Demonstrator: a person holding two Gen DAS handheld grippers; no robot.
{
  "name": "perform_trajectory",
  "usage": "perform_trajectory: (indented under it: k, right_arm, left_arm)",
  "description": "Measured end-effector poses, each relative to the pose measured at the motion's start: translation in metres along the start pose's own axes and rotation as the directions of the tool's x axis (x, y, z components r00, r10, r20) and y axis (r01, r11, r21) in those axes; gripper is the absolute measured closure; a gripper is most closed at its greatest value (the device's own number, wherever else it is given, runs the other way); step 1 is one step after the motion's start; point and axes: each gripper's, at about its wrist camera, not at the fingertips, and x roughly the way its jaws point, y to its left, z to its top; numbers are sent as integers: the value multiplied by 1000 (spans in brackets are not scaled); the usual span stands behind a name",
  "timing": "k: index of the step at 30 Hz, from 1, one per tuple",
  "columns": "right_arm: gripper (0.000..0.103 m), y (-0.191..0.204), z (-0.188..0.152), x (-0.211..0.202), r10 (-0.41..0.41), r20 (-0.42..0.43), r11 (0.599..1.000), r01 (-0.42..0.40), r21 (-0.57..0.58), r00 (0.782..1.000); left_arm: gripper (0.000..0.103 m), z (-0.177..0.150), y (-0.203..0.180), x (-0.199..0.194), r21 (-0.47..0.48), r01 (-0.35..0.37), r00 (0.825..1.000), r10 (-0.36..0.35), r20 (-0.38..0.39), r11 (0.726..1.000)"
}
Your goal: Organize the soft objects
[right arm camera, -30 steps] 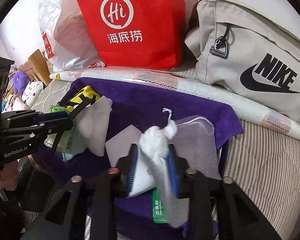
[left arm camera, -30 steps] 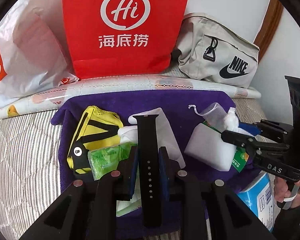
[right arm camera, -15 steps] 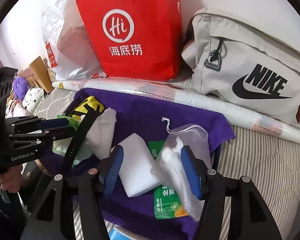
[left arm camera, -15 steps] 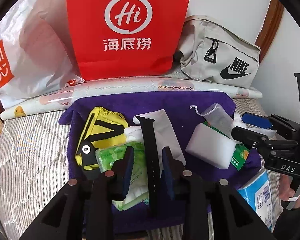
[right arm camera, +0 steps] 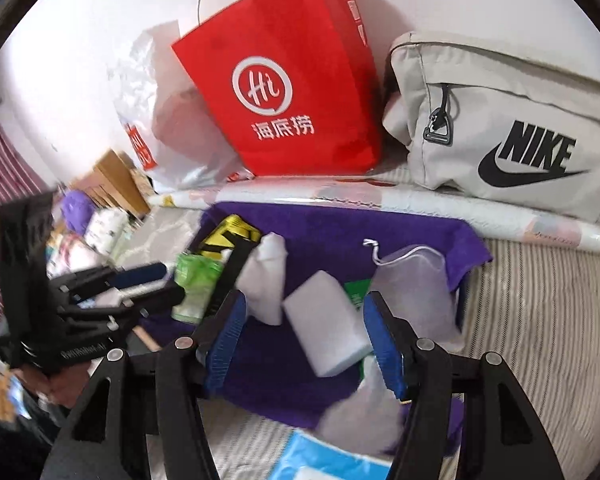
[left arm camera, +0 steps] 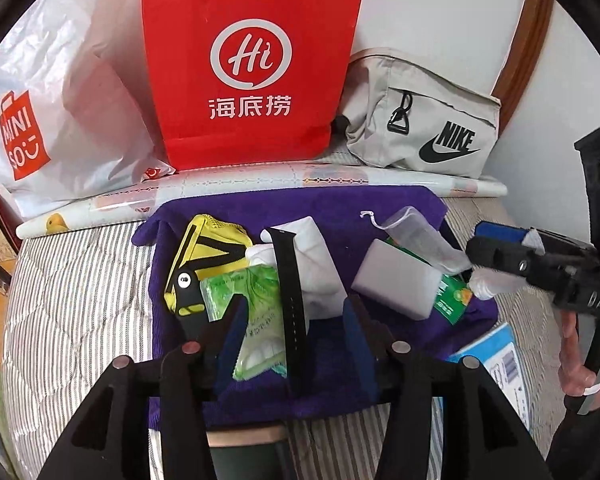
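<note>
On the purple towel, soft things lie loose under two parted claws.
Left claw is opening, its pads clear of the black strap lying between them; right claw stands open, empty, over the white sponge. Risk, as I judge it: the mesh pouch at the towel's right edge could snag a finger and slide off onto the bed.

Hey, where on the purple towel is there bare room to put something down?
The free patches on the purple towel are its far strip below the rolled printed mat and the near edge by the left tongs. The left side is crowded with the yellow pouch and green wipes pack; the white sponge block fills the right.
</note>
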Motion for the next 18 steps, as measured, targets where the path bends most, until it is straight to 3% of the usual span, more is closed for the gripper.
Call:
perform_trajectory:
  k: [6,10,14,18]
  right_arm:
    - [34,13,2,-18,14,30,1000,-15,4,999]
    - [15,20,-3,-16,-7,17,1000,7,-23,1000]
    - [15,18,-17,7,-98,-54,992,93,-89,994]
    - [15,17,-28,14,-84,-24,990,80,-120,996]
  left_arm:
    - [50,-10,2,-10,-7,10,1000,-10,2,1000]
    - [50,-16,4,-14,-17,16,1000,-16,2,1000]
    - [50,-21,6,-18,-23,29,1000,-29,7,999]
    - [50,-24,6,-17,-25,38,999,-38,3,999]
